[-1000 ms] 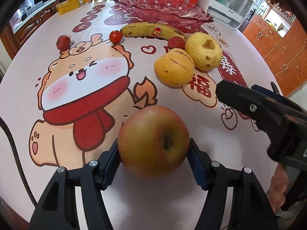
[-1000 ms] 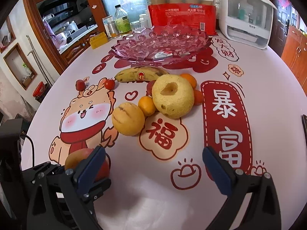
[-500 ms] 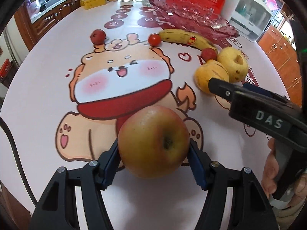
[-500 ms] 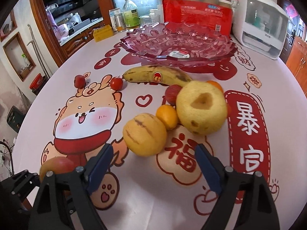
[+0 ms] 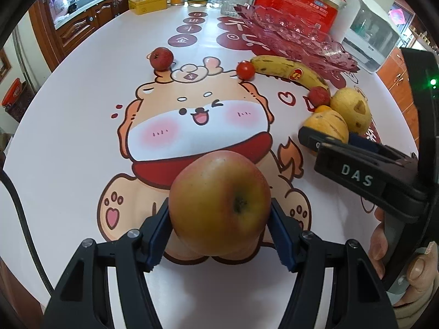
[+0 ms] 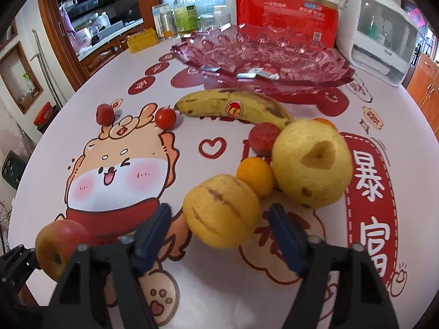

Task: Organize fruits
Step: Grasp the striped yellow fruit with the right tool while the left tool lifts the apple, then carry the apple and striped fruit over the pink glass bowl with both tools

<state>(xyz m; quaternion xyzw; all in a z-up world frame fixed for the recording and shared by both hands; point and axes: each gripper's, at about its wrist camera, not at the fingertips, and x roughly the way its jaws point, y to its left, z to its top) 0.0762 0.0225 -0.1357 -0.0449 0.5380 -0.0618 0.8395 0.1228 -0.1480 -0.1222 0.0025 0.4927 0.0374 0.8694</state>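
Note:
My left gripper [image 5: 219, 230] is shut on a red-yellow apple [image 5: 219, 203] and holds it above the tablecloth; the apple also shows in the right wrist view [image 6: 59, 246]. My right gripper [image 6: 221, 230] is open, its jaws on either side of a yellow striped melon [image 6: 221, 213] without touching it. Behind the melon lie a small orange [image 6: 255, 175], a large yellow pear [image 6: 312, 164], a red fruit [image 6: 263, 138], a banana [image 6: 233, 108], a tomato [image 6: 165, 118] and a red berry [image 6: 104, 113]. A pink glass fruit dish [image 6: 263, 52] stands at the back.
A red box of jars [image 6: 285, 19], bottles [image 6: 186, 13], a yellow box [image 6: 142, 42] and a white appliance [image 6: 381, 30] line the table's far edge. The right gripper's body [image 5: 365, 170] reaches in from the right in the left wrist view.
The right gripper has moved forward and left until its jaws flank the striped melon. The left gripper, still holding the apple, has drawn back and to the left.

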